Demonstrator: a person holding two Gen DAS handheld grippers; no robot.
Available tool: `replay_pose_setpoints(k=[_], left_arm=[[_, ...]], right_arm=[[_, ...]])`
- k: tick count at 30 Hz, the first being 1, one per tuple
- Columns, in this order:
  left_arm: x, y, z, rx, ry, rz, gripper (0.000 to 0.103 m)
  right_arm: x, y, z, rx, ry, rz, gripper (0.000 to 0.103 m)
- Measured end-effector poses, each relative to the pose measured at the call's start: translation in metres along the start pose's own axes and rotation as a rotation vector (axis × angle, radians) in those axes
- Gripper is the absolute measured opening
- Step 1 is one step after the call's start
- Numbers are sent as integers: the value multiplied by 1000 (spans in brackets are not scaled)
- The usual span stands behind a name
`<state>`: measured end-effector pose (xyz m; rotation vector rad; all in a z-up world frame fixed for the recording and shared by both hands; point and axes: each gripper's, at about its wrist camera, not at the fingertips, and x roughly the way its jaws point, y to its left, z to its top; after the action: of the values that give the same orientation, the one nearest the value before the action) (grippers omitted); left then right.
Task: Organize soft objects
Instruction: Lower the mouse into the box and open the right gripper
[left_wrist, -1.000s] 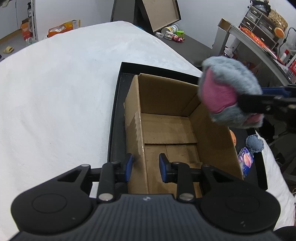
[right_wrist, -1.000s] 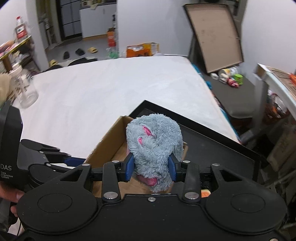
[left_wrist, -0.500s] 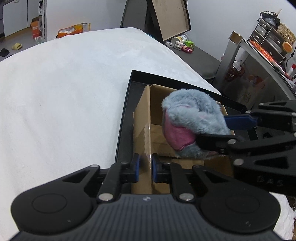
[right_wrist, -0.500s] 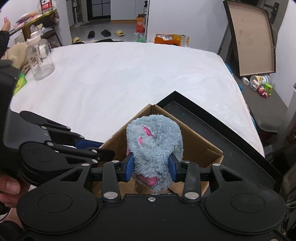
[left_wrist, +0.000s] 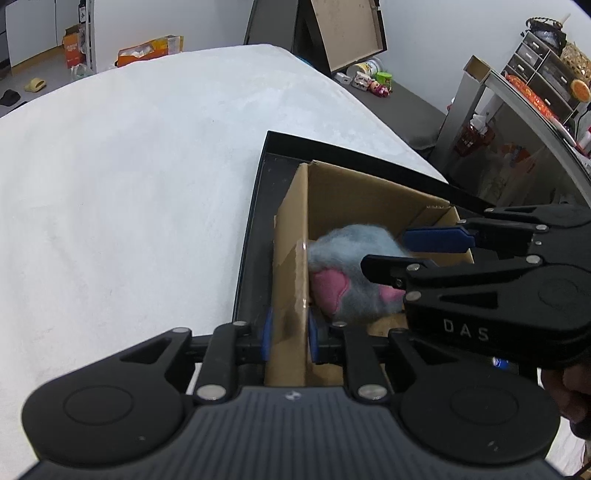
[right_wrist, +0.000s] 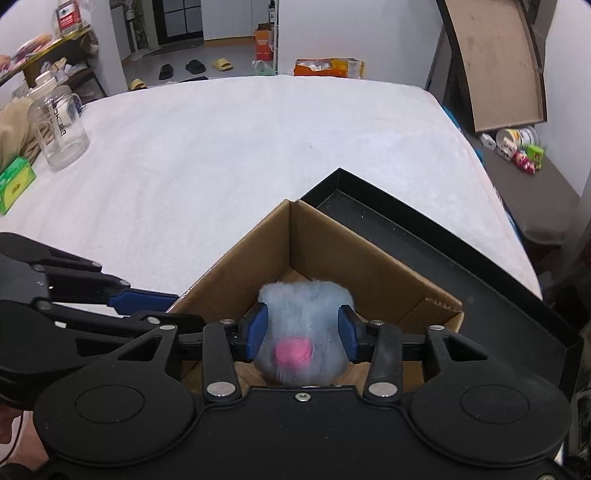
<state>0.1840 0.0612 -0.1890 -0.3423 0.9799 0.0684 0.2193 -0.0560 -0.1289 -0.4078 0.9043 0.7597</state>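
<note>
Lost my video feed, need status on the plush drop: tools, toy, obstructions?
Left tool clamped on cardboard box wall, jaws opening. Right tool opening, grey plush between pads, inside box. Nothing blocking.

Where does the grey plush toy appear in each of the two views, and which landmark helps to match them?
Left wrist view: the plush toy is right of centre, inside the cardboard box, partly behind the right gripper.
Right wrist view: the toy is low in the centre, between that gripper's blue pads, over the box.
Shared landmark: the box's upright corner edge, with the black tray around it.
</note>
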Motion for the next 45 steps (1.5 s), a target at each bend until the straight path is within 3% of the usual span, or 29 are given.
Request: replay_pose_setpoints(k=[5,7,9,12,19,22,26,31,36,45], left_arm=[[-1,0,-2,-3,33,-7,25],[-3,0,-2,4,42,-3,32],[-9,-2,-3,18,43,5,45],[-18,-6,-5,51,34,23,54],[-35,-26,-14,126,25,68,56],[-43,-35,-15,152,24,72,57],[-56,-43,-13,168,6,100,69],[-79,-51,-10,183,-25,138,74],[-94,-59,-8,219,-32,177,79],[-100,-70,-2,297,42,182,80]], right_arm=[[-7,-4,-5,46,-20,4,42],[-16,-6,-9,70,-41,5,43],[-25,-10,-12,87,-61,4,43],[-44,-19,-20,125,-100,-5,47],[-95,-43,-53,233,-186,-21,62],[-110,-50,-70,278,-199,-32,64],[-127,-56,-92,319,-206,-48,67],[-144,-61,-112,367,-218,-62,69],[-166,-67,-132,403,-250,-78,78],[-187,-88,-152,484,-313,-97,83]])
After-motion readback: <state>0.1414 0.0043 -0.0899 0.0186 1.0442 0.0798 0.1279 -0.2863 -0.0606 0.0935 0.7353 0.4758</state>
